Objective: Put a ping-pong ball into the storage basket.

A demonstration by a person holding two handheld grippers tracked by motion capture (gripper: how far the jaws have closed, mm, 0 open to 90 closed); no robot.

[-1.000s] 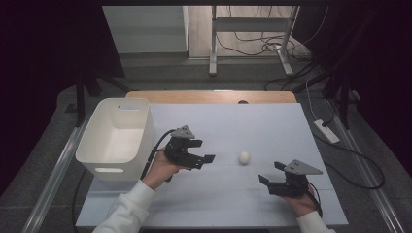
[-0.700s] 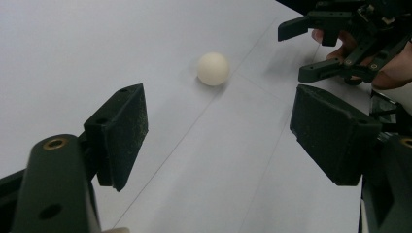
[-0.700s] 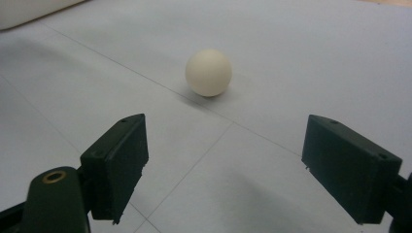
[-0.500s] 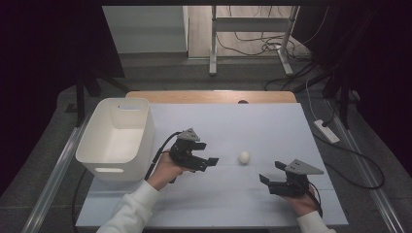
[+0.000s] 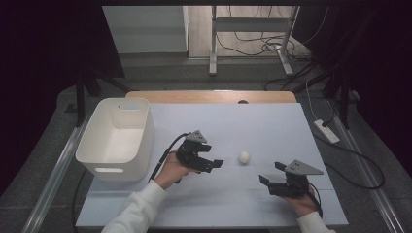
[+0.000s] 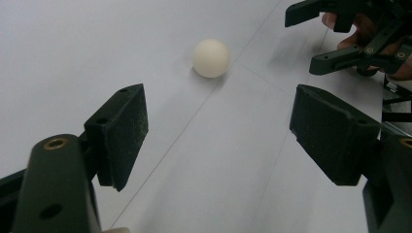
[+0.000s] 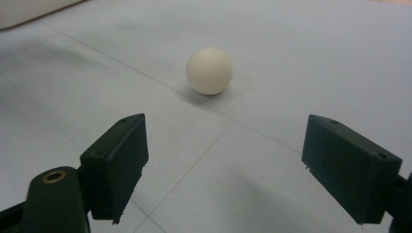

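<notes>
A small cream-white ball (image 5: 244,157) rests on the pale table sheet (image 5: 228,126), between my two grippers. My left gripper (image 5: 213,158) sits just left of it, jaws open and pointing at it, with nothing between them. In the left gripper view the ball (image 6: 211,58) lies a short way beyond the open jaws of that gripper (image 6: 218,131). My right gripper (image 5: 271,173) is to the ball's lower right, also open and empty. In the right gripper view the ball (image 7: 209,70) sits ahead of the parted jaws of this gripper (image 7: 223,165).
A white plastic bin (image 5: 116,138) with handle slots stands at the table's left side, and its edge (image 7: 29,9) shows in the right gripper view. A wooden strip (image 5: 209,96) runs along the far table edge. Cables and a stand lie on the floor beyond.
My left gripper has shifted a little to the right and lower, closer to the ball. The right gripper and the ball have stayed put.
</notes>
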